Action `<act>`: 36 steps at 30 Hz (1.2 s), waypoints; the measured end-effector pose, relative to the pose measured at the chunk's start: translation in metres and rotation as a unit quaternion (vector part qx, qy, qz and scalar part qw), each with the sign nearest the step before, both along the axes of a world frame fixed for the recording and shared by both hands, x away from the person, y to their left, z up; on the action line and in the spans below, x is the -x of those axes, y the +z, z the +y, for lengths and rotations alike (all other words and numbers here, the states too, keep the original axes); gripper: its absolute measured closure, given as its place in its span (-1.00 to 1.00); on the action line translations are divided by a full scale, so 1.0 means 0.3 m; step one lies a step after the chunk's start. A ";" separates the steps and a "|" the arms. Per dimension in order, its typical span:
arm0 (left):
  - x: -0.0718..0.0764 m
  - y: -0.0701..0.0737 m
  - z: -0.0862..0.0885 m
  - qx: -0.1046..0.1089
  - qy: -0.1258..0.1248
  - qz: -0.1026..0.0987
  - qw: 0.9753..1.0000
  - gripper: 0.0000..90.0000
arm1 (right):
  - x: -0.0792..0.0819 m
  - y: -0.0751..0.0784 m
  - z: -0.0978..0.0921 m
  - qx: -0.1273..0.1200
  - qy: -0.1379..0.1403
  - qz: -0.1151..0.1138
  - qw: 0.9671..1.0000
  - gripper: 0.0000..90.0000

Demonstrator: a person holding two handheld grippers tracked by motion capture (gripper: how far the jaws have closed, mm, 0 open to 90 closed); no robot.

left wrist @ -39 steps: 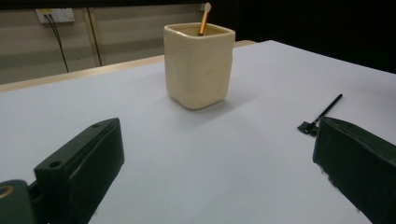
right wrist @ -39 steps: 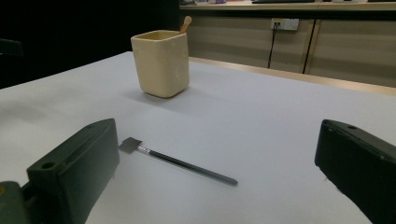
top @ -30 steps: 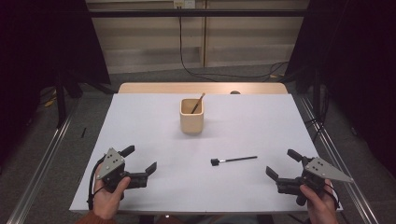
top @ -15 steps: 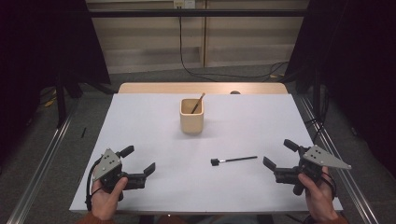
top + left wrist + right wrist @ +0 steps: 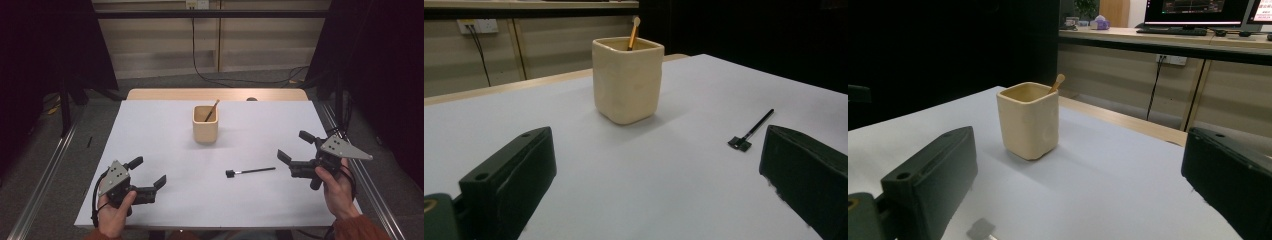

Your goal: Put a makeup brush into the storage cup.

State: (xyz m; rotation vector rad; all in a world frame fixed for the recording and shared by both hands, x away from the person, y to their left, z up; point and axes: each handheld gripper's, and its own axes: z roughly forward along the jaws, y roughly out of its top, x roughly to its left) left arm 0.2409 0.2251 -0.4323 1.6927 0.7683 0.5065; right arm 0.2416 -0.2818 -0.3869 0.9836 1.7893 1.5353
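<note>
Both claws gape wide and hold nothing. The right claw (image 5: 296, 151) hovers just beside the black brush (image 5: 250, 171) lying flat on the table (image 5: 150, 130); the left claw (image 5: 147, 172) is well apart from it.

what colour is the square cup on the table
Cream square cup, plain and unpatterned; the left gripper view shows it best.
</note>
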 end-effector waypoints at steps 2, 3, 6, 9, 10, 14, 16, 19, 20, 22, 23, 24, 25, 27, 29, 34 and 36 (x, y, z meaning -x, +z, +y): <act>0.001 0.000 0.000 -0.003 -0.003 -0.001 1.000 -0.96 | -0.018 0.007 0.005 0.002 0.000 -0.001 1.000 -0.99; 0.001 0.000 0.000 -0.003 -0.002 -0.001 1.000 -0.96 | -0.026 0.010 0.008 0.000 0.000 -0.001 1.000 -0.99; 0.002 0.000 0.001 0.000 0.000 -0.002 1.000 -0.96 | -0.047 0.021 0.013 -0.001 -0.002 -0.004 1.000 -0.99; 0.003 0.001 0.001 -0.001 0.000 -0.004 1.000 -0.96 | -0.067 0.032 0.020 0.002 -0.001 -0.007 1.000 -1.00; 0.003 0.001 0.001 0.000 0.000 -0.004 1.000 -0.96 | -0.073 0.036 0.024 0.003 -0.002 -0.009 1.000 -1.00; 0.000 0.001 0.003 -0.001 0.001 -0.005 1.000 -0.96 | -0.099 0.055 0.035 0.002 0.001 -0.016 1.000 -1.00; 0.001 0.001 0.003 -0.004 0.001 -0.005 1.000 -0.96 | -0.116 0.066 0.037 0.002 -0.001 -0.021 1.000 -1.00; 0.001 0.001 0.005 -0.002 0.001 -0.005 1.000 -0.96 | -0.141 0.081 0.033 0.003 -0.006 -0.023 1.000 -1.00; 0.001 0.001 0.005 0.000 0.001 -0.006 1.000 -0.96 | -0.150 0.086 0.031 0.005 -0.008 -0.023 1.000 -1.00; 0.001 0.002 0.005 0.000 0.002 -0.006 1.000 -0.96 | -0.167 0.095 0.025 0.004 -0.011 -0.024 1.000 -1.00; 0.001 0.002 0.005 0.000 0.002 -0.006 1.000 -0.96 | -0.176 0.099 0.023 0.003 -0.014 -0.023 1.000 -1.00; 0.001 0.002 0.005 -0.001 0.001 -0.006 1.000 -0.96 | -0.184 0.102 0.021 0.001 -0.016 -0.023 1.000 -1.00; 0.001 0.002 0.005 -0.001 0.001 -0.007 1.000 -0.96 | -0.192 0.106 0.020 -0.001 -0.016 -0.022 1.000 -1.00; 0.001 0.001 0.006 -0.002 0.002 -0.006 1.000 -0.96 | -0.208 0.112 0.019 0.004 -0.014 -0.017 1.000 -1.00; 0.000 0.001 0.007 -0.007 0.001 -0.004 1.000 -0.96 | -0.222 0.119 0.023 0.007 -0.015 -0.015 1.000 -1.00; 0.000 0.000 0.008 -0.006 -0.002 -0.003 1.000 -0.96 | -0.256 0.135 0.031 0.009 -0.014 -0.010 1.000 -1.00; 0.000 0.000 0.010 -0.005 0.000 -0.004 1.000 -0.96 | -0.266 0.137 0.031 0.013 -0.013 -0.005 1.000 -1.00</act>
